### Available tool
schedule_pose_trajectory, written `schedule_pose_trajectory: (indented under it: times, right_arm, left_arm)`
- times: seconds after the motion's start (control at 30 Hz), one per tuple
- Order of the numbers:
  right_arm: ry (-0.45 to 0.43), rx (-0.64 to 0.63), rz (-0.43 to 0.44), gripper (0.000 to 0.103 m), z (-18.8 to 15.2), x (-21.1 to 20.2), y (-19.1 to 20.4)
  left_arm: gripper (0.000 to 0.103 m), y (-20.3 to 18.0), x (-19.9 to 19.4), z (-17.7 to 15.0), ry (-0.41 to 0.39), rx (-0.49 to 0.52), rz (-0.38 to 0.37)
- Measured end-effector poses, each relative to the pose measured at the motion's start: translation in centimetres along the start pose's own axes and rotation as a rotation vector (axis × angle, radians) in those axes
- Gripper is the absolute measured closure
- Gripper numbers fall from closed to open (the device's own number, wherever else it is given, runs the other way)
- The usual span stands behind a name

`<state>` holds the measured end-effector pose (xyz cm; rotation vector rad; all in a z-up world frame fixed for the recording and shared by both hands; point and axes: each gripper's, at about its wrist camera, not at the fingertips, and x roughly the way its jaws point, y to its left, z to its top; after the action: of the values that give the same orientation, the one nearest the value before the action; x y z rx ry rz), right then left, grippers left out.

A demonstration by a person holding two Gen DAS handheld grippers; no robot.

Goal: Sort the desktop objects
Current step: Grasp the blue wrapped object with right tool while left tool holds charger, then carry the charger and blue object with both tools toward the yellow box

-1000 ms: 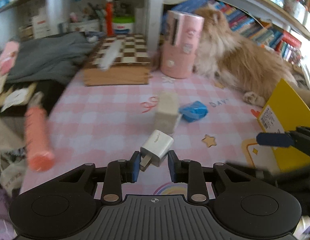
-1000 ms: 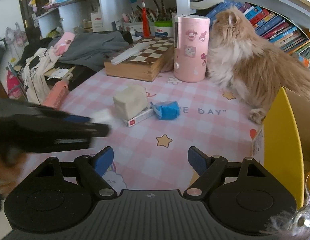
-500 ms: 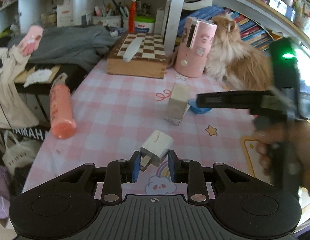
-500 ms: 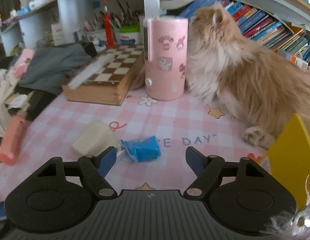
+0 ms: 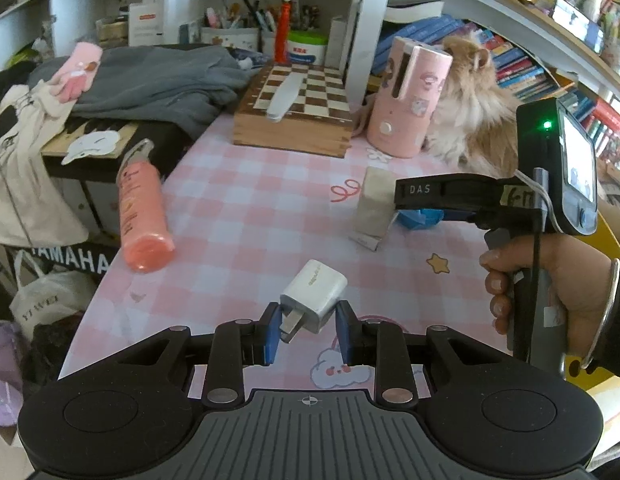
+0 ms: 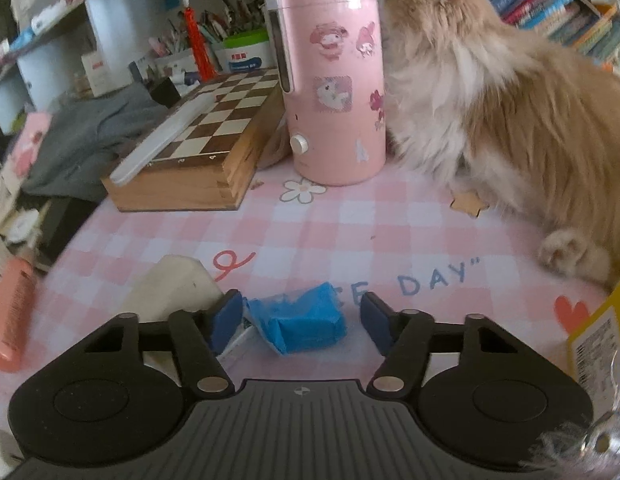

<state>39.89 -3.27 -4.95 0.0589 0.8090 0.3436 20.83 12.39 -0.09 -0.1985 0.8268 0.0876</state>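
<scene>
Pads of the left gripper (image 5: 307, 334) pinch a white USB wall charger (image 5: 314, 296), held tilted above the table with its metal prongs beside the left pad. The right gripper (image 6: 301, 320) has its jaws closing around a crumpled blue packet (image 6: 299, 325) that lies on the table; a gap shows beside the right pad, so it is not yet clamped. Just left of the packet, a cream block (image 6: 171, 286) sits on a small flat box.

The pink-and-white checked tablecloth (image 6: 350, 220) carries printed stars, a flower and the letters "DAY". Farther back stand a pink cylinder with cartoon stickers (image 6: 334, 84) and a wooden chess box (image 6: 197, 152) with a white case on its lid. A long-haired ginger cat (image 6: 510, 120) sits at the right, against the cylinder. A salmon-pink bottle (image 5: 143, 216) lies on its side at the table's left edge. Behind are grey clothing (image 5: 149, 80), pen pots and shelves of books. A yellow box corner (image 6: 598, 332) shows at the right.
</scene>
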Motion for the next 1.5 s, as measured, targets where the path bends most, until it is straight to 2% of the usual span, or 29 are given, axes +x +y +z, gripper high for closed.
schedule_pose_trajectory:
  times: [0.03, 0.07, 0.23, 0.4, 0.8, 1.1, 1.5]
  right_arm:
    - [-0.001, 0.009, 0.010, 0.057, 0.0, -0.1, -0.1]
    - [-0.003, 0.014, 0.001, 0.062, -0.1, -0.4, -0.2]
    - [0.002, 0.032, -0.014, 0.068, -0.5, -1.4, -0.9]
    - [-0.032, 0.033, -0.027, 0.068, -1.4, -4.3, -1.3]
    - [-0.149, 0.032, 0.022, 0.069, -3.1, -12.5, -0.4]
    - [-0.219, -0.004, 0.017, 0.069, -5.9, -19.7, 0.8]
    - [-0.218, -0.004, 0.003, 0.069, -11.4, -26.3, 1.8]
  left_arm:
    - [0.076, -0.1, 0.0, 0.1, -0.002, 0.008, -0.007]
    - [0.076, -0.2, 0.0, 0.2, -0.005, 0.016, -0.016]
    - [0.076, -0.9, 0.1, 0.6, -0.015, 0.049, -0.062]
    - [0.076, -1.6, -0.6, 0.7, -0.042, 0.080, -0.105]
    - [0.076, -1.5, -4.7, -0.1, -0.128, 0.090, -0.178]
    - [0.076, -1.2, -8.0, -1.6, -0.169, 0.105, -0.254]
    - [0.076, -2.1, -11.2, -5.2, -0.151, 0.165, -0.360]
